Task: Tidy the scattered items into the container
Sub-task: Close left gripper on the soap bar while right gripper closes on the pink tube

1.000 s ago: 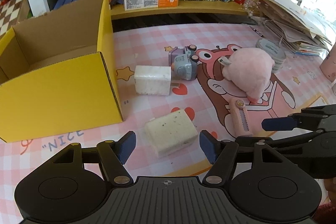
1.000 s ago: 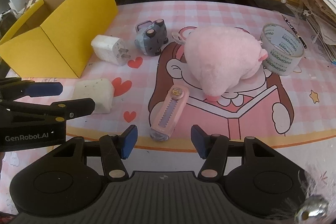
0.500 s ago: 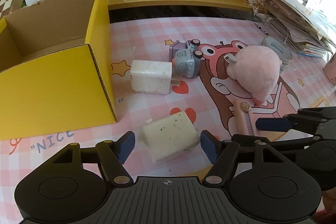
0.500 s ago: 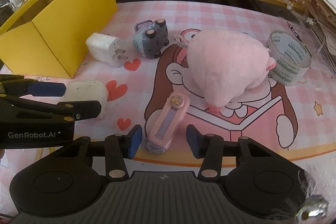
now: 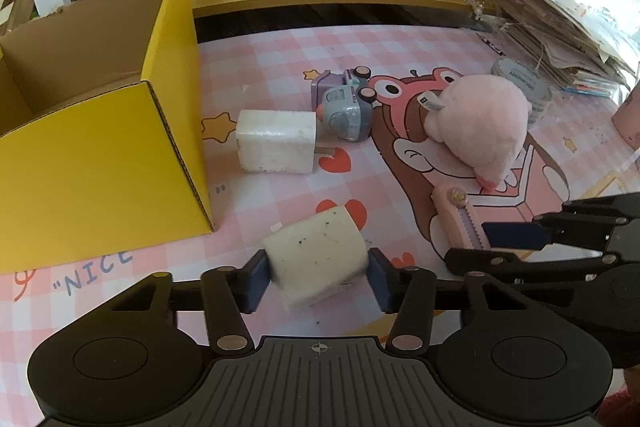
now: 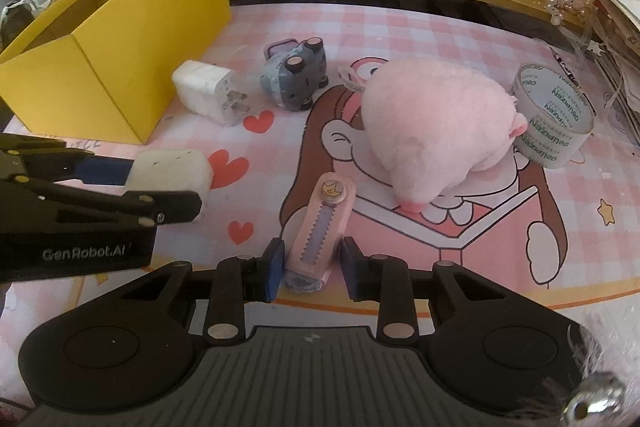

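Your left hand-held gripper (image 5: 316, 281) is clamping its blue pads against both sides of the speckled white block (image 5: 318, 259), which is sitting low over the pink checked table (image 5: 280, 59) just in front of the yellow cardboard box (image 5: 100, 163); whether the block is resting on the mat or lifted off it is hard to tell. Your right hand-held gripper (image 6: 310, 269) is straddling the near end of the pink utility knife (image 6: 320, 235), with its jaws standing apart and a gap showing on either side of the knife, so it is not yet squeezing. The knife is lying flat, pointing away from you toward the pink plush toy (image 6: 436, 135), which is sitting on the cartoon print. A white charger plug (image 6: 208, 97) is lying just beside the box's right wall, and a grey toy car (image 6: 294, 79) is lying tipped beside it. A roll of clear tape (image 6: 554, 121) is standing right of the plush, near it. The box is standing open and looks empty in the part you are seeing.
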Available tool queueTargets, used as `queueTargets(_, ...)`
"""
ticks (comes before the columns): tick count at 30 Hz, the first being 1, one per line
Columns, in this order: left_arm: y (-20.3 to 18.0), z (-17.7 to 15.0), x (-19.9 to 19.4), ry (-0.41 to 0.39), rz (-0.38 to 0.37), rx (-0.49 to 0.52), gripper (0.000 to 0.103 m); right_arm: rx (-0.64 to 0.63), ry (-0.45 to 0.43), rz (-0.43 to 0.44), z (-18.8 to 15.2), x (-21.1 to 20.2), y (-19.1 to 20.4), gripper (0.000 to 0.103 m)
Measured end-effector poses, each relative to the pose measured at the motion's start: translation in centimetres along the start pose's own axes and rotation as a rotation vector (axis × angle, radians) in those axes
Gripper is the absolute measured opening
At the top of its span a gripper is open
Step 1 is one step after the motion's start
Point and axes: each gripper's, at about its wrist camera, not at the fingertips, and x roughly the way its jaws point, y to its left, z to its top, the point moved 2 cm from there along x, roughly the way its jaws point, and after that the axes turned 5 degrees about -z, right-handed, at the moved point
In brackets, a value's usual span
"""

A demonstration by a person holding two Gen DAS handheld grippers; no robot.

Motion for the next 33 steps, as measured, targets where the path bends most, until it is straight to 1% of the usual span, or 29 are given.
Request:
queueTargets(4, 0.1, -0.2, -0.7, -0.004, -0.018, -0.02, 0.044, 0.013, 0.003, 0.014, -0.1, -0.6, 0.0, 0.027)
queueTargets(7, -0.1, -0.2, -1.6, -0.023, -0.022, -0.016, 0.042, 0.041, 0.009, 0.027, -0.3, -1.2, -0.2, 0.027)
queueTargets(17, -0.9, -0.7, -5.1, -0.086, -0.023, 0.004, 0.042, 0.116, 0.013, 0.059, -1.1, -3.4, -0.5, 0.024)
queueTargets(23, -1.4, -1.4, -7.2, -0.126, -0.014, 0.014, 0.041, 0.108, -0.025, 0.059, -1.6, -5.2, -0.1, 0.024)
queueTargets(33, -1.4, -2.7, -10.0, -0.181, 0.001, -0.007, 0.04, 0.106, -0.089, 0.051, -2.2, -7.8, 0.0, 0.024)
